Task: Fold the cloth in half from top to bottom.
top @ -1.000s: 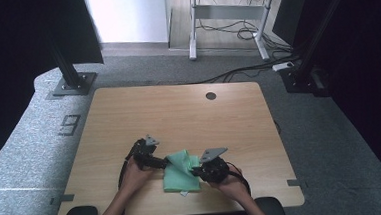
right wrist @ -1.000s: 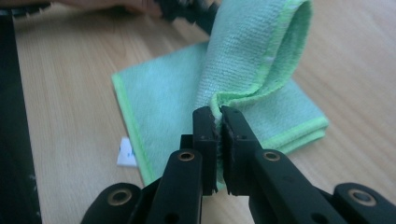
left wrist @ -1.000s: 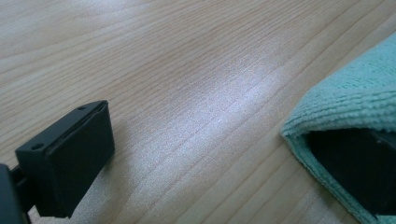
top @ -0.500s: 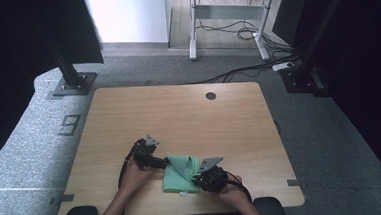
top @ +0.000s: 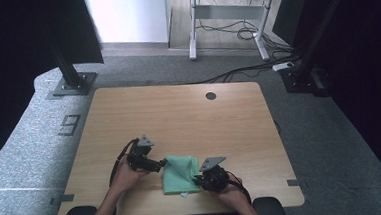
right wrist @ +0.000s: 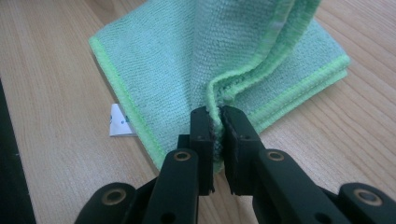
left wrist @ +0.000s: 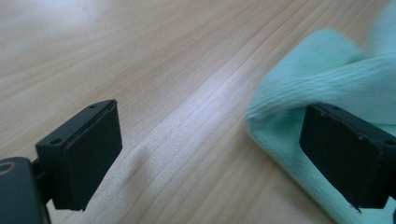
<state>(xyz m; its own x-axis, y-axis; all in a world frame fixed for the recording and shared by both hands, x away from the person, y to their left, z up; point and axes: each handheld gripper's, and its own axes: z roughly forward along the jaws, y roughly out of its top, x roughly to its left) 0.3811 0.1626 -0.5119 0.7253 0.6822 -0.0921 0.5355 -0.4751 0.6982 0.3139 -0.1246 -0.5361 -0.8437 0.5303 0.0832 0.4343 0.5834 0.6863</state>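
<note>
A folded green microfibre cloth (top: 180, 174) lies near the front edge of the wooden table (top: 179, 113). My right gripper (right wrist: 218, 126) is shut on a raised fold of the cloth (right wrist: 177, 60), whose hemmed edge is pinched between the pads. In the high view the right gripper (top: 197, 178) sits at the cloth's right front corner. My left gripper (left wrist: 210, 154) stands open, and its jaws have just been closing a little. The cloth's rounded edge (left wrist: 336, 79) reaches in between them beside the right jaw, unpressed. From above, the left gripper (top: 163, 163) is at the cloth's left edge.
A small white label (right wrist: 119, 121) sticks out from under the cloth's front edge. A round cable hole (top: 210, 95) is at the table's far side. Beyond the table are grey carpet, black stand legs and a desk frame with cables.
The left gripper has lifted slightly at the cloth's left edge. The right gripper has stayed pinched on the cloth, hardly moving.
</note>
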